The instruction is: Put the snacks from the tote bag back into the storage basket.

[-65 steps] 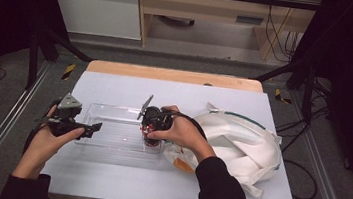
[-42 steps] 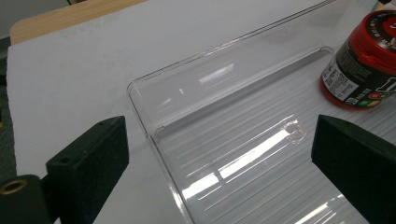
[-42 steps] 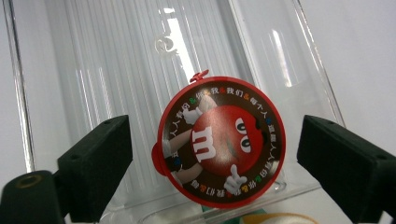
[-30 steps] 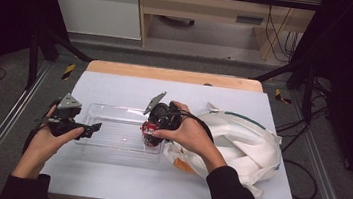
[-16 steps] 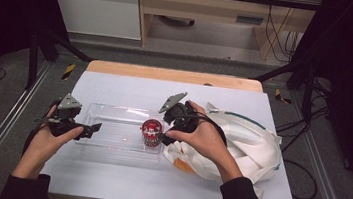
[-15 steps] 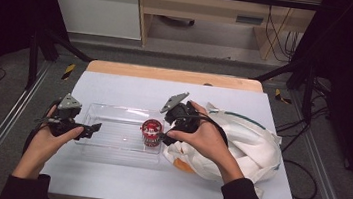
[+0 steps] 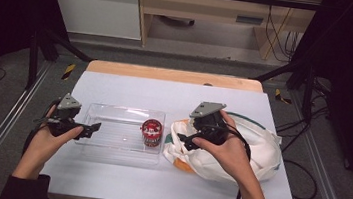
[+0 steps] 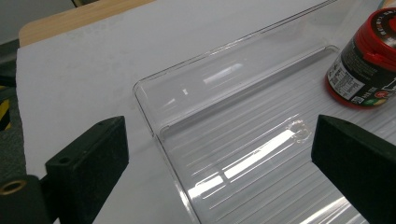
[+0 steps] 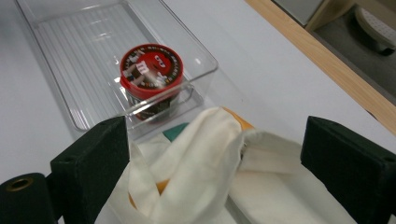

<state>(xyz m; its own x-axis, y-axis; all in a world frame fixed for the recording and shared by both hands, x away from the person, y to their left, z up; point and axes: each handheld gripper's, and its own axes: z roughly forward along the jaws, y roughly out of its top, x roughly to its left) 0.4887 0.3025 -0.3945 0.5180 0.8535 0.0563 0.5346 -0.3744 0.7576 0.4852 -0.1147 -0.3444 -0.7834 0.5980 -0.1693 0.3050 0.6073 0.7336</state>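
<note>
Taking the clear tray (image 7: 109,144) as the landmark: at its left end the left gripper (image 7: 91,130) hangs over the rim, jaws spread wide and holding nothing, apparently steadying or guarding that end. Inside the tray, at its right end, the red-lidded jar (image 7: 151,132) stands upright, free of any grip. Just right of the tray lies the white cloth bag (image 7: 254,153), its mouth crumpled toward the tray wall. Over that mouth the right gripper (image 7: 186,140) hovers, jaws wide apart and empty. By my reading, one item is unpacked into the tray; something orange inside the bag likely remains to be moved.
</note>
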